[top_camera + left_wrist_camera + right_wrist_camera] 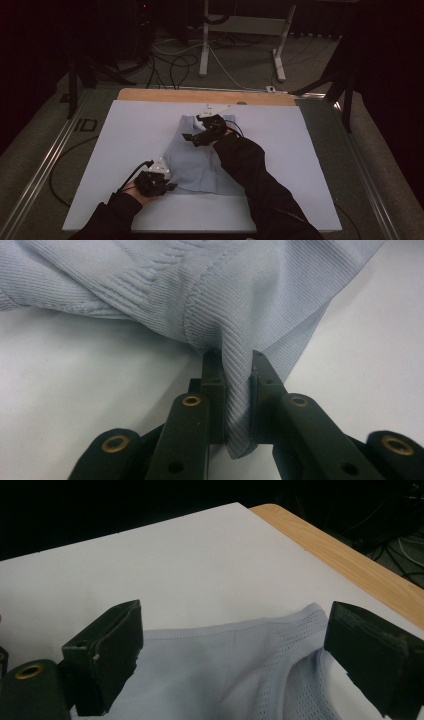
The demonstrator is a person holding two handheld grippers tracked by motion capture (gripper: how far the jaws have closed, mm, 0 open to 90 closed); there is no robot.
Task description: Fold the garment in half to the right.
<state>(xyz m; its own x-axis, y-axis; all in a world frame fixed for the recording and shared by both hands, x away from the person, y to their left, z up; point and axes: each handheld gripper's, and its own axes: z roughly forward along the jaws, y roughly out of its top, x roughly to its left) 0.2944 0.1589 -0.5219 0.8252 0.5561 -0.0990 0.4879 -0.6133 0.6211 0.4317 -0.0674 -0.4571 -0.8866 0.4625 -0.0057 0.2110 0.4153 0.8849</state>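
pale blue ribbed garment [197,160] lies flat on the white board [125,150] that covers the wooden table [200,95]. the left gripper [235,390] is pinching a fold at the garment's near left corner, jaws pressed on the cloth. the right gripper [230,645] is over the far neck edge with jaws spread wide, cloth between them but not pressed.
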